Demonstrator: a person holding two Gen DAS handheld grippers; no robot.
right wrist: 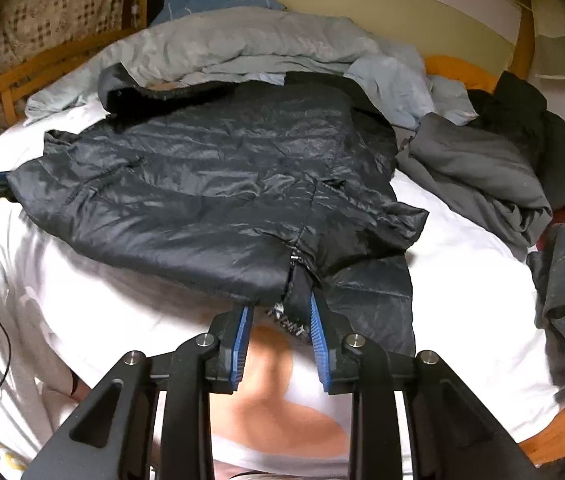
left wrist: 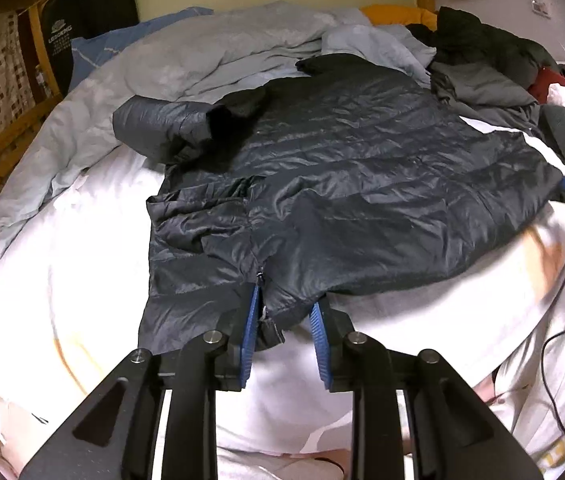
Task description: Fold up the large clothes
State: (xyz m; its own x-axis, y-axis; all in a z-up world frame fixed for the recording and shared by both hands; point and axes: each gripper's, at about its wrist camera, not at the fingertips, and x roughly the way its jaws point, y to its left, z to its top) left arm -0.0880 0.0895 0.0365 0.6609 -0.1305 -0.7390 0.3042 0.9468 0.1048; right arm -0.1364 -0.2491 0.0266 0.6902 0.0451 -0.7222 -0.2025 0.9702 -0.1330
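White bed sheet (left wrist: 82, 248): covers the mattress and fills most of both views; everything else lies on it.
Pale blue-grey duvet (left wrist: 186, 56): bunched along the far side of the bed, just behind the jacket.
Dark quilted jacket (left wrist: 342, 168): the garment being folded. It lies spread across the middle of the bed, shiny and puffy, hem toward the person, collar toward the duvet. One sleeve (left wrist: 162, 124) is doubled over near the far left.
Grey clothes pile (right wrist: 482, 176): heaped on the sheet to the right of the jacket, close to it.
Left gripper (left wrist: 286, 320): at the near hem beside the zip (left wrist: 260, 280). Its blue pads (left wrist: 250, 328) stand moderately apart, with a flap of hem between them, not pinched.
Right gripper (right wrist: 280, 318): at the near hem further right, by a side seam. Its jaws are likewise part open around loose fabric and a small label.
Step in hand: probably taking hold of the hem at two points, before any fold of the body.
Next move: likely calls for both tools to close firmly on the slippery fabric, then lift together and carry the hem toward the collar, keeping it level.
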